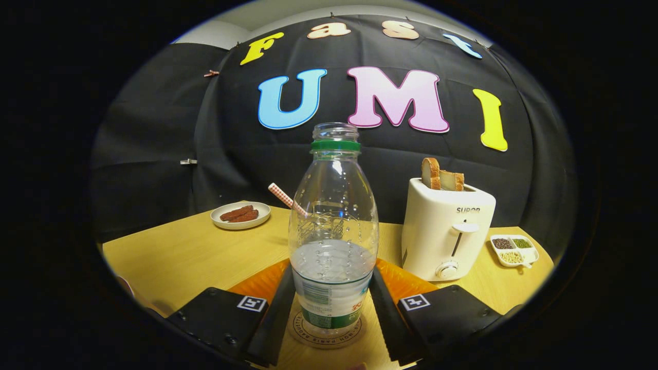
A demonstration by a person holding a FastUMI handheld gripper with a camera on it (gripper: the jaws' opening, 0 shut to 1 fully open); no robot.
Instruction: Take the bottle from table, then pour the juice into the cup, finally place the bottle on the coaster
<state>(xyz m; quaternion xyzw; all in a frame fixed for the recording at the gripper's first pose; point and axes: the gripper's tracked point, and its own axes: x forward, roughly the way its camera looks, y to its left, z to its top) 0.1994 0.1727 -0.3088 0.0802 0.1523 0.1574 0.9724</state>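
Clear plastic bottle [333, 236], uncapped, green neck ring, stood on round printed coaster [326, 331] between gripper [331, 313] fingers — both fingers pressed its sides, clamped.

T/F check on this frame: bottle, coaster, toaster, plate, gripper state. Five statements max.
1. The bottle stands upright on the coaster. True.
2. The bottle has its cap on. False: the neck is open, with just a green ring.
3. The hand-held gripper has a finger on each side of the bottle. True.
4. The toaster is empty. False: bread slices stick out.
5. The plate lies beyond the bottle. True.
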